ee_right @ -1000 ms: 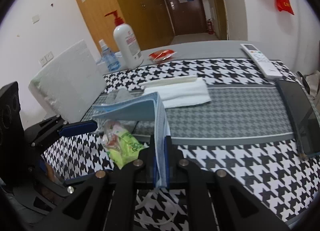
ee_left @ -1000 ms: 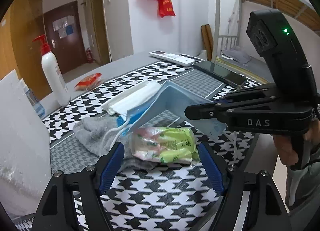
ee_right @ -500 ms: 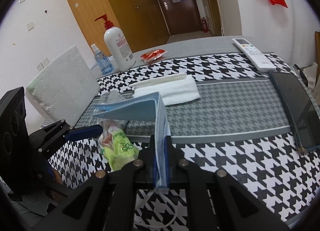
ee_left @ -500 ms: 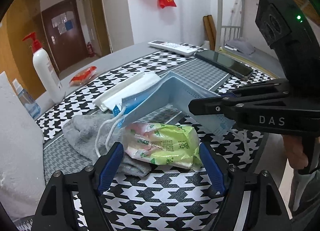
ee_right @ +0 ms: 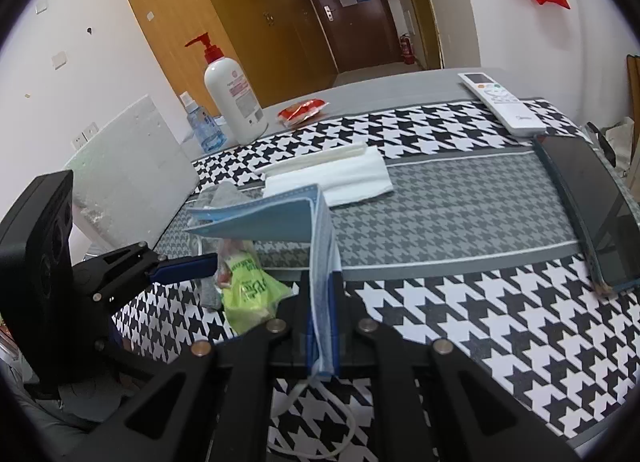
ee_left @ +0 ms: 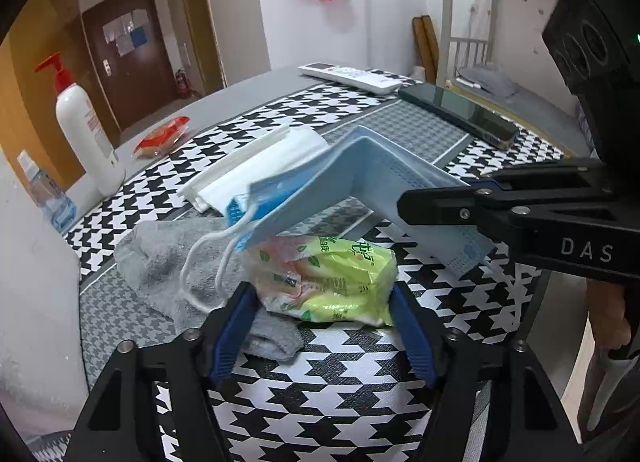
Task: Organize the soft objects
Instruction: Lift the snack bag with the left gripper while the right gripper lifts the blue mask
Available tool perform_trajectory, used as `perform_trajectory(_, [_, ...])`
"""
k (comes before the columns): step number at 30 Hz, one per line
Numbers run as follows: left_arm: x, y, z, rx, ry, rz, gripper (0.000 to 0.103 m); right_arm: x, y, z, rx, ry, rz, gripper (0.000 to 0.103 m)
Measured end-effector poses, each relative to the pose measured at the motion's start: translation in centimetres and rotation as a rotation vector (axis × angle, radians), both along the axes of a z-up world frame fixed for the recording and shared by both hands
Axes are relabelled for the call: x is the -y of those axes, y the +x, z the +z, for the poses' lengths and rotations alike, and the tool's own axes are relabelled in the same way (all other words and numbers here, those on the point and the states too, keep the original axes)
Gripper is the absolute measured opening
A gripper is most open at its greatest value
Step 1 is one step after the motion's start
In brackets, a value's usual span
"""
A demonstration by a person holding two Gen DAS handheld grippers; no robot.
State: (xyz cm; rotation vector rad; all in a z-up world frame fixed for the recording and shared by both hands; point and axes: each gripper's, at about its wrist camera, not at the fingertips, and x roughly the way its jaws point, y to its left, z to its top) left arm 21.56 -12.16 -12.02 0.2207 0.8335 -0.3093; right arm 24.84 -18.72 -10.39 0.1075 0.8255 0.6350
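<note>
Jaws spread, the left gripper [ee_left: 322, 316] brackets a tissue pack [ee_left: 326, 282]; the right gripper [ee_right: 320, 326] pinches a face mask [ee_right: 276, 218] above it.

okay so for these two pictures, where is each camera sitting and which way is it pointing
Left wrist: rides the left tongs, looking along their open blue pads at the tissue pack on a gray sock; the right tongs and a bit of the hand show at right.
Right wrist: rides the right tongs, shut on the blue face mask; the left tongs show at left.
Shared: mask, pack, white towel, pump bottle.
</note>
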Motion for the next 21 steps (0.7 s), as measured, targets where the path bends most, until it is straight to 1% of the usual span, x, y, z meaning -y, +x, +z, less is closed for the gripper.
perform_trajectory(3, [0.0,-0.3,0.1,0.010,-0.003,-0.005,0.065,0.1,-0.1,0.1,0.003,0.004,-0.004,0.009])
perform_trajectory(13, [-0.7,-2.5,1.6,0.053,-0.028,-0.024,0.065,0.6,-0.5,1.4,0.034,0.023,-0.031,0.009])
perform_trajectory(21, [-1.9,-4.3,3.1,0.099,-0.053,-0.011,0.065,-0.5,-1.7,2.8,0.089,0.014,-0.014,0.009])
